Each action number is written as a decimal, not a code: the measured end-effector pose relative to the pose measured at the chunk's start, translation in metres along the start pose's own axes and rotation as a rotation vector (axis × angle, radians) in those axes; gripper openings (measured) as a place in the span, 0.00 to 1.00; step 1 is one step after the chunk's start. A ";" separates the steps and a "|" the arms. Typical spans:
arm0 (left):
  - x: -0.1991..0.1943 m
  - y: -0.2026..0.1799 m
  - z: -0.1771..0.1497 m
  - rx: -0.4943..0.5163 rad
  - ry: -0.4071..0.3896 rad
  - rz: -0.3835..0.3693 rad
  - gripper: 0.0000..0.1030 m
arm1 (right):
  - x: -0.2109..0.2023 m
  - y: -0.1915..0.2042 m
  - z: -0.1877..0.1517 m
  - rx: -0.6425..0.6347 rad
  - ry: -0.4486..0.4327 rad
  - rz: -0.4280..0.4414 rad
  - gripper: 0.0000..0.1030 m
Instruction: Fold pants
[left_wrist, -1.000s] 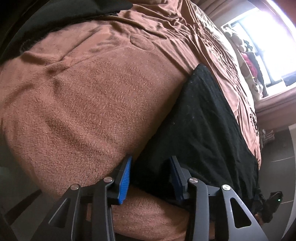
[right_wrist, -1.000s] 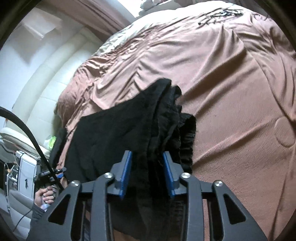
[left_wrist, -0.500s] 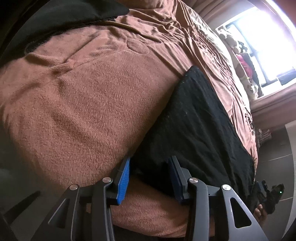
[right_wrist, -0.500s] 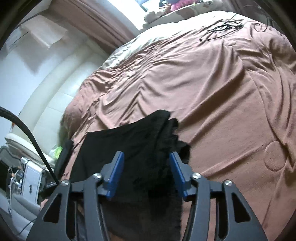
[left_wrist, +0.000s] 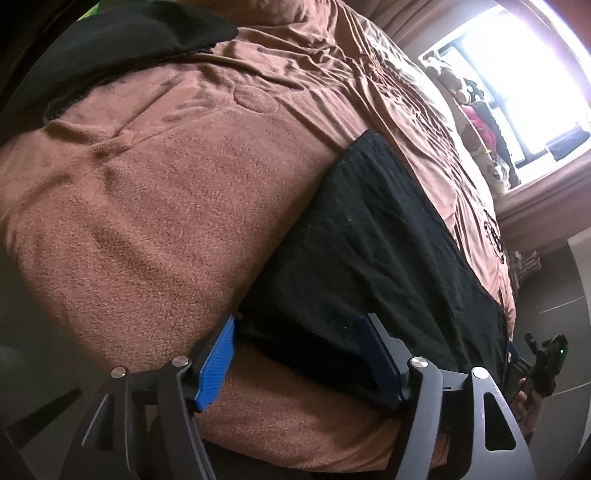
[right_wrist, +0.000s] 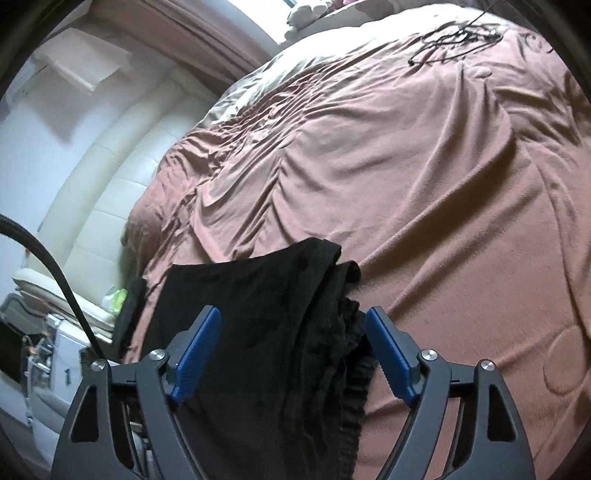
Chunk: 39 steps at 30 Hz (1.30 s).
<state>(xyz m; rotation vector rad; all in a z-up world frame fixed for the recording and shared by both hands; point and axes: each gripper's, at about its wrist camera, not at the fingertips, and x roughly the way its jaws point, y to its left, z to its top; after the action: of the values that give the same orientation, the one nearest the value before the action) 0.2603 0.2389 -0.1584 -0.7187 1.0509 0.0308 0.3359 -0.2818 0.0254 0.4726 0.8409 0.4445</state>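
Note:
The black pants (left_wrist: 373, 251) lie folded flat on the brown bedspread (left_wrist: 155, 206), near the bed's front edge. My left gripper (left_wrist: 301, 332) is open, its blue pads either side of the near corner of the pants without pinching it. In the right wrist view the pants (right_wrist: 258, 314) show their bunched, ruffled waistband end (right_wrist: 347, 332) toward me. My right gripper (right_wrist: 291, 328) is open wide above that end and holds nothing.
The brown bedspread (right_wrist: 424, 177) covers the whole bed, with a tangled black cable (right_wrist: 458, 37) at its far side. Another dark garment (left_wrist: 110, 40) lies at the far left. A padded cream headboard (right_wrist: 110, 192) and bright window (left_wrist: 517, 74) border the bed.
My right gripper has opened, let go of the waistband end and drawn back. My left gripper stays open at the pants' near corner, a little further back.

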 end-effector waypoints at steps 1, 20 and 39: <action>0.001 0.000 0.001 -0.005 0.000 0.000 0.68 | 0.002 -0.002 0.003 0.005 0.002 0.000 0.77; 0.010 -0.007 0.000 -0.041 0.001 0.063 0.70 | 0.085 -0.070 0.037 0.176 0.195 0.198 0.77; 0.015 -0.008 -0.001 -0.033 -0.005 0.066 0.74 | 0.076 -0.074 0.032 0.149 0.231 0.305 0.78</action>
<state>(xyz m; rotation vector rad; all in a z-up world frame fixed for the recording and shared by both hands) 0.2704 0.2271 -0.1668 -0.7132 1.0716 0.1071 0.4189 -0.3068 -0.0426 0.7012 1.0337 0.7309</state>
